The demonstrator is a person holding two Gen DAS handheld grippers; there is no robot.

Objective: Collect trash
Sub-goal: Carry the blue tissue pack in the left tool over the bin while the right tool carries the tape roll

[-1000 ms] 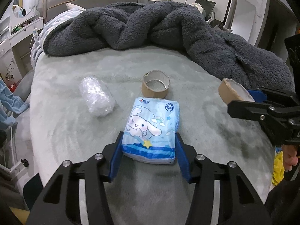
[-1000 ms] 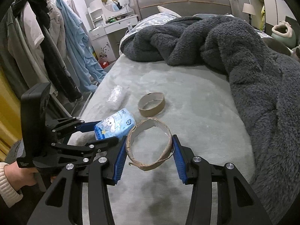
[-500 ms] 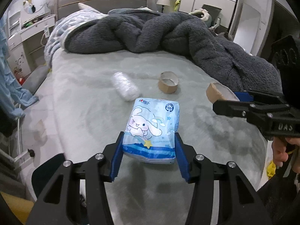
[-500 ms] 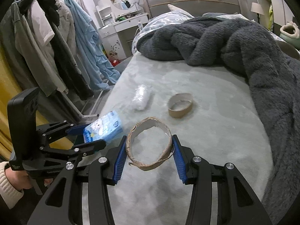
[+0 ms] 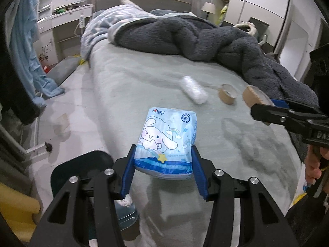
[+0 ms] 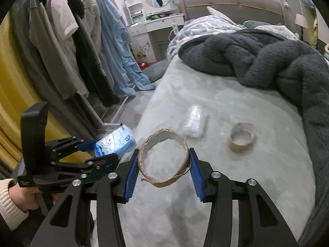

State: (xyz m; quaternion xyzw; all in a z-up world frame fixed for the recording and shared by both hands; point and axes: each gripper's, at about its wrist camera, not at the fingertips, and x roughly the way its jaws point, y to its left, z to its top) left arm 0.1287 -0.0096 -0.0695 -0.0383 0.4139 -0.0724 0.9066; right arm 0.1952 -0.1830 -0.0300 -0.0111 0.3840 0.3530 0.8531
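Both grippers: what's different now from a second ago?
Both have drawn back from the bed toward its left edge and floor. The left gripper stays shut on the tissue pack, the right gripper on the torn cardboard ring. The plastic wrap roll and tape core still lie on the bed.

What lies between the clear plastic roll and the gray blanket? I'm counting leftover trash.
Only bare bedsheet separates the plastic roll from the gray blanket, per the right wrist view; a tape core sits aside.
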